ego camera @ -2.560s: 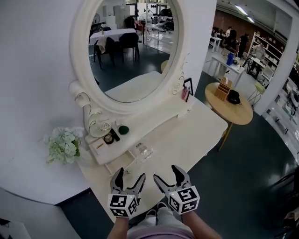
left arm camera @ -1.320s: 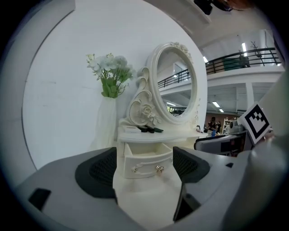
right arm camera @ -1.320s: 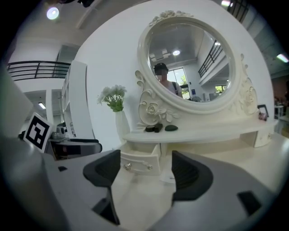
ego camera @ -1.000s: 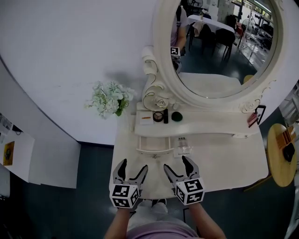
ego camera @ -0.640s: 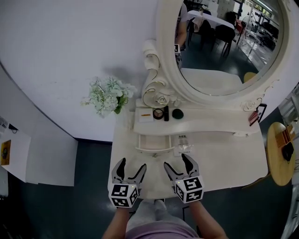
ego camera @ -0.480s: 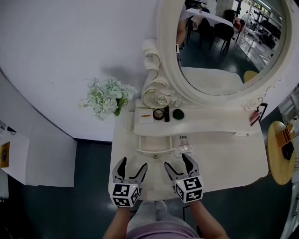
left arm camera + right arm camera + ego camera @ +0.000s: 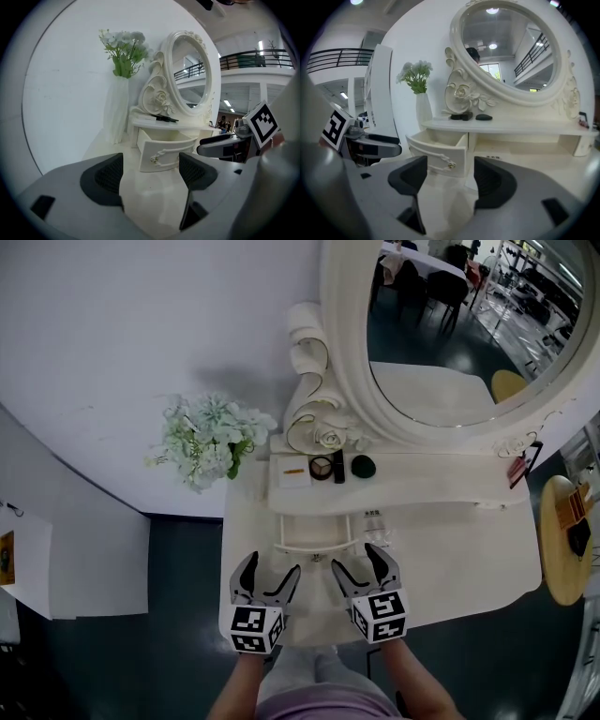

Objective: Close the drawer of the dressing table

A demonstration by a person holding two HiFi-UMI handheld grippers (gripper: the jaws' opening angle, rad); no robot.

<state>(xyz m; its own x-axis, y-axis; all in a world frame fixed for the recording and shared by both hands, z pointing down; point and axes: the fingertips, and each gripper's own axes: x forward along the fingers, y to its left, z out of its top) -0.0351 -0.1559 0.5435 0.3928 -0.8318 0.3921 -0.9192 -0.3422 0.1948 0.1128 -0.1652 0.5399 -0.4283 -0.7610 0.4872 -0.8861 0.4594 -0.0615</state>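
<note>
The dressing table's round mirror (image 7: 469, 324) fills the far side, and below it the white surface (image 7: 450, 563) runs wide to my right. The drawer (image 7: 314, 532) stands pulled out from under the shelf (image 7: 422, 488) at the left end of that surface, still open. Its front runs left to right across my line of reach, so as I judge it the closing push goes straight away from me, toward the mirror. It lies just ahead of both tools and between them. The left gripper (image 7: 269, 573) and the right gripper (image 7: 357, 563) hover apart from the drawer, about equally near. The left fingers are spread with nothing between them. The right fingers have just been closing a little but still stand wide, also on nothing. From above I see only the drawer's open inside and top rim. The left gripper view shows the curved front (image 7: 164, 154) face on with its small knob (image 7: 153, 160). The right gripper view adds the drawer's side wall (image 7: 461, 154), which shows how far out it sits.
</note>
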